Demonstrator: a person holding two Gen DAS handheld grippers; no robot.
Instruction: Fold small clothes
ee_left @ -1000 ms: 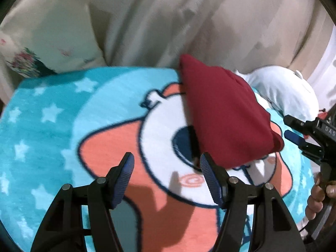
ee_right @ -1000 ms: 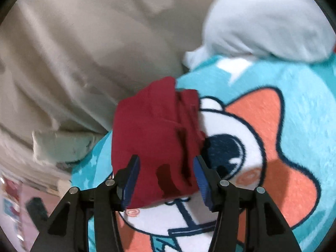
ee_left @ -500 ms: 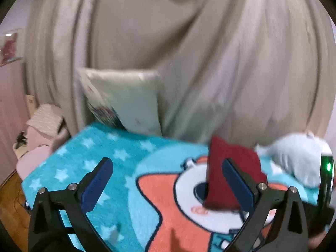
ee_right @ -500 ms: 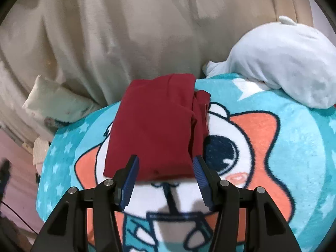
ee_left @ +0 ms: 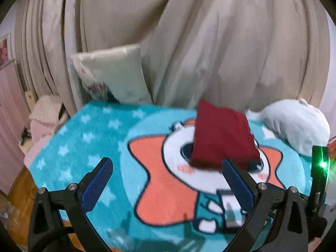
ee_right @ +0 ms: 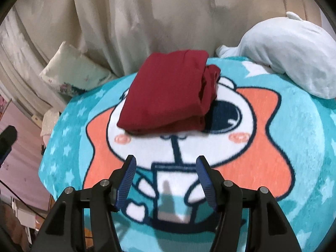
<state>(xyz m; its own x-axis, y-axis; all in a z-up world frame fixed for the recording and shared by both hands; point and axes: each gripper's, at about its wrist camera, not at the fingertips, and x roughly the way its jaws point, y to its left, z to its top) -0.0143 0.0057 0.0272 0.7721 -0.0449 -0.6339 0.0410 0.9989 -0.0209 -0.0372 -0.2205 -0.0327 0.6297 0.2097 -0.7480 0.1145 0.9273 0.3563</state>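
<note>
We see the folded red cloth (ee_right: 168, 92) lying upper centre in the right view, on the teal blanket (ee_right: 304, 138). Our left gripper (ee_left: 168, 187) and right gripper (ee_right: 166, 180) hover near it with jaws released, gripping nothing.

Count of items on and around the bed

One folded dark red garment (ee_right: 168, 92); one turquoise cartoon blanket (ee_right: 304, 138) with star print; one pale floral pillow (ee_right: 71, 73); one white plush toy (ee_right: 294, 54); one beige curtain (ee_right: 147, 16) backdrop; two tools, left tool (ee_left: 168, 187) and right tool (ee_right: 166, 180), each with two blue-padded fingers (ee_right: 126, 180), four pads in all
</note>
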